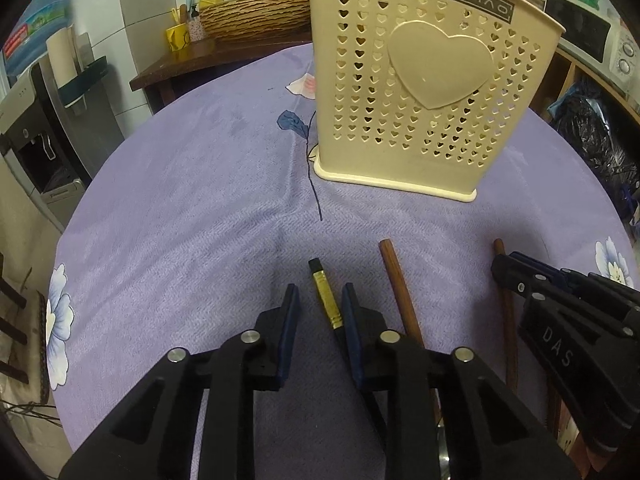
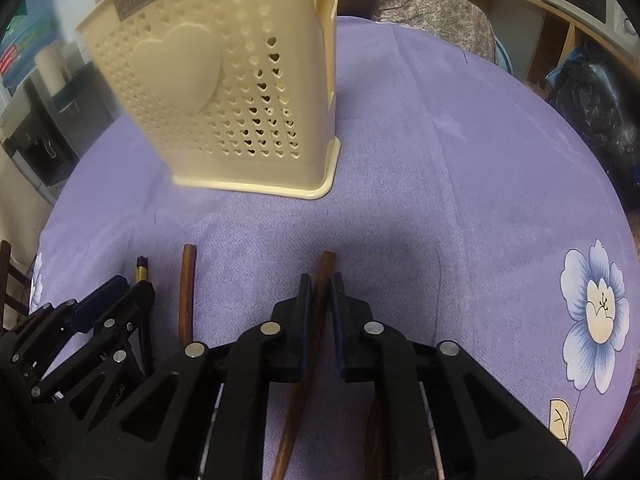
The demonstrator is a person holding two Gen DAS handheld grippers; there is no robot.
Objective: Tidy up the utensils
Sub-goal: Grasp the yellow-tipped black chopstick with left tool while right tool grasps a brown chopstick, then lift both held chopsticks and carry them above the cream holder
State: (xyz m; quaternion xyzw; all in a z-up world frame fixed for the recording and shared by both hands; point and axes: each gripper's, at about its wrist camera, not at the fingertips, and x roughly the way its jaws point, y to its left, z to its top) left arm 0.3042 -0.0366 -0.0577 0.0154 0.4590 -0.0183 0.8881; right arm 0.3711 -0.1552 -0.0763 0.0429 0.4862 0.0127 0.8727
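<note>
A cream plastic utensil holder (image 1: 424, 92) with heart-shaped holes stands upright on the purple tablecloth (image 1: 180, 200); it also shows in the right wrist view (image 2: 224, 92). A black chopstick with a gold band (image 1: 326, 300) lies between the fingers of my left gripper (image 1: 320, 300), which is open around it. A brown wooden utensil handle (image 1: 400, 288) lies just right of it. My right gripper (image 2: 319, 292) has its fingers close around another brown wooden handle (image 2: 320, 280), which lies on the cloth. The right gripper also shows in the left wrist view (image 1: 516, 276).
The round table's cloth has blue flower prints (image 2: 596, 316). A wooden side table (image 1: 224, 52) with a yellow cup and a basket stands behind. A water dispenser (image 1: 40, 132) is at the left. A shelf with a microwave (image 1: 588, 32) and a dark bag (image 1: 596, 132) is at the right.
</note>
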